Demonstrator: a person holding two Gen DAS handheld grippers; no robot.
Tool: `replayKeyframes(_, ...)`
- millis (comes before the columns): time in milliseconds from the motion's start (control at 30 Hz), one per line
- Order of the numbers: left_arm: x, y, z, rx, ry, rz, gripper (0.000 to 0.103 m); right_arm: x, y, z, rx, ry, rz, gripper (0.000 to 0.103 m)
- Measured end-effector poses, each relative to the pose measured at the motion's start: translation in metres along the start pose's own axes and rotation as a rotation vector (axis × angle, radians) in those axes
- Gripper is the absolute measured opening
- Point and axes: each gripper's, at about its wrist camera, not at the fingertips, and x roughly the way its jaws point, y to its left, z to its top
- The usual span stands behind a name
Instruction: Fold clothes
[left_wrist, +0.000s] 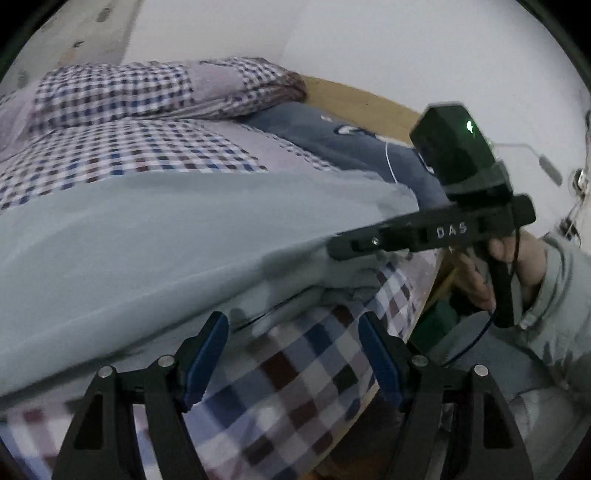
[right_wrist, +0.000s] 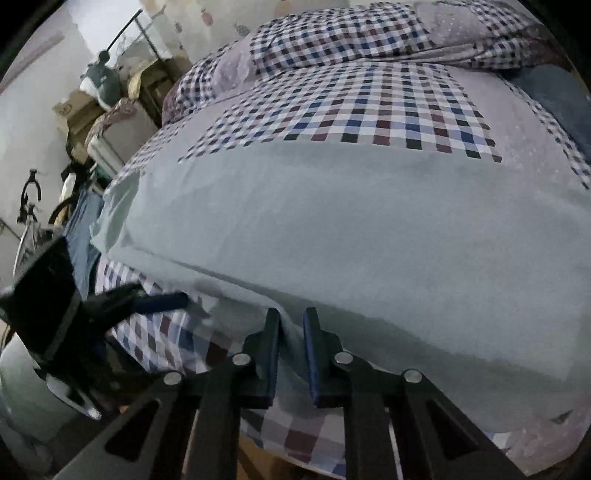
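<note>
Pale grey-green cloth garment (right_wrist: 351, 236) spread on the checked bedcover (right_wrist: 369, 107), its near hem pinched by the right tongs (right_wrist: 291, 354).

Right tongs are clamped on a fold of the near edge at 6 o'clock; left tongs (left_wrist: 293, 354) stand open over the bedcover, just short of the hem, gripping nothing. Judging by this, an edge is being taken up for a fold; whether an early or a late fold, I cannot tell. The cloth lies smooth and flat, bunched a little at the corner by the right tongs.
</note>
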Motion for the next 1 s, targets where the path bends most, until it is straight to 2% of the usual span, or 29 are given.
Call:
replayKeyframes(167, 0.022, -0.009, 0.013, -0.034, -0.007, -0.061, 0.077, -0.002, -0.006, 0.0, 0.038, -0.076, 0.013, 0.013)
replayKeyframes(300, 0.044, -0.027, 0.025, 0.019, 0.021, -0.087, 0.077, -0.002, -0.005, 0.002, 0.054, -0.113, 0.027, 0.012)
replayKeyframes(400, 0.056, -0.039, 0.029, 0.039, 0.04, -0.106, 0.078, -0.009, -0.011, 0.006, 0.076, -0.148, 0.013, 0.002)
replayKeyframes(500, 0.06, -0.051, 0.033, 0.065, 0.065, -0.177, 0.078, -0.023, -0.021, 0.011, 0.108, -0.194, 0.01, 0.002)
replayKeyframes(600, 0.066, -0.059, 0.033, 0.103, 0.078, -0.14, 0.078, -0.035, -0.029, 0.012, 0.12, -0.21, 0.016, 0.002)
replayKeyframes(733, 0.063, -0.049, 0.032, 0.06, 0.08, -0.125, 0.078, -0.04, -0.022, -0.004, 0.049, -0.156, -0.001, 0.01)
replayKeyframes(800, 0.06, -0.041, 0.034, 0.035, 0.07, -0.12, 0.078, -0.038, -0.013, -0.015, -0.011, -0.111, -0.028, 0.022)
replayKeyframes(833, 0.061, -0.036, 0.037, 0.023, 0.061, -0.12, 0.078, -0.036, -0.009, -0.019, -0.037, -0.096, -0.032, 0.037)
replayKeyframes(867, 0.058, -0.033, 0.037, 0.017, 0.052, -0.112, 0.078, -0.034, -0.005, -0.022, -0.055, -0.091, -0.02, 0.044)
replayKeyframes(1000, 0.045, -0.022, 0.035, 0.003, 0.033, -0.092, 0.078, -0.024, 0.011, -0.028, -0.129, -0.066, -0.01, 0.047)
